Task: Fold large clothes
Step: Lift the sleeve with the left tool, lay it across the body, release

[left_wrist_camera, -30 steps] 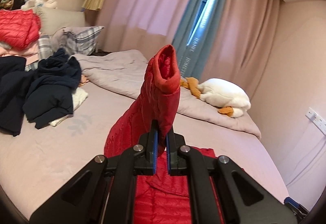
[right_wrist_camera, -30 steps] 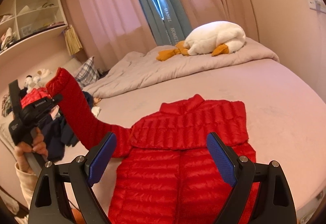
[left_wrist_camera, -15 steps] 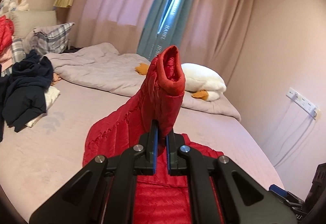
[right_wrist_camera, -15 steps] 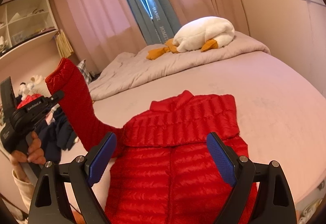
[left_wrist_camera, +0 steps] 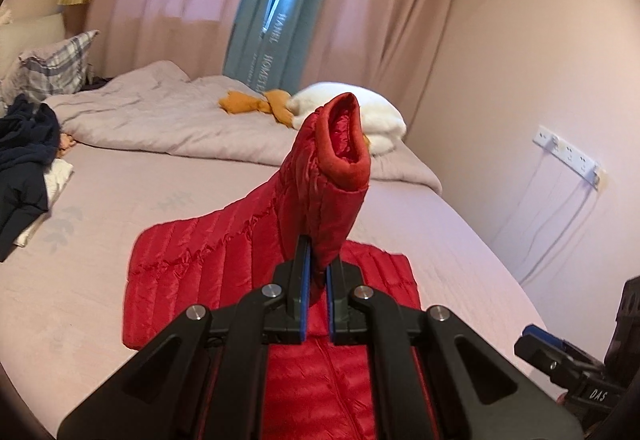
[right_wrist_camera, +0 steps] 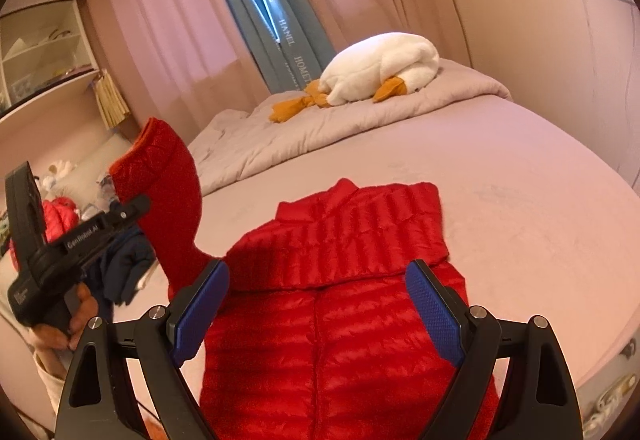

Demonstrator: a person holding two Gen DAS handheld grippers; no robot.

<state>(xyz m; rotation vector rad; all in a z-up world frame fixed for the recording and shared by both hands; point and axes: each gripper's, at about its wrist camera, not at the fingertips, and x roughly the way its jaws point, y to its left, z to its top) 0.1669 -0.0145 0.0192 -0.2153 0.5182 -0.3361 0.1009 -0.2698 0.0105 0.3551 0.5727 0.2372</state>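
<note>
A red quilted down jacket (right_wrist_camera: 340, 280) lies flat on the bed, collar toward the far side; it also shows in the left wrist view (left_wrist_camera: 188, 268). My left gripper (left_wrist_camera: 316, 280) is shut on the jacket's left sleeve (left_wrist_camera: 328, 192) near the cuff and holds it up above the jacket's body, cuff opening upward. In the right wrist view the left gripper (right_wrist_camera: 136, 206) and raised sleeve (right_wrist_camera: 168, 196) are at the left. My right gripper (right_wrist_camera: 316, 304) is open and empty, hovering over the jacket's chest, its blue pads (right_wrist_camera: 432, 312) wide apart.
The pink bed sheet (right_wrist_camera: 520, 208) extends right and beyond the jacket. A crumpled grey duvet (left_wrist_camera: 160, 124) and a white plush duck (right_wrist_camera: 380, 68) lie at the far side. Dark clothes (left_wrist_camera: 24, 160) are heaped at the left. A wall with a socket strip (left_wrist_camera: 568, 156) is at the right.
My left gripper has carried the raised sleeve rightward, over the jacket's body. The right gripper has stayed open above the chest, slightly closer.
</note>
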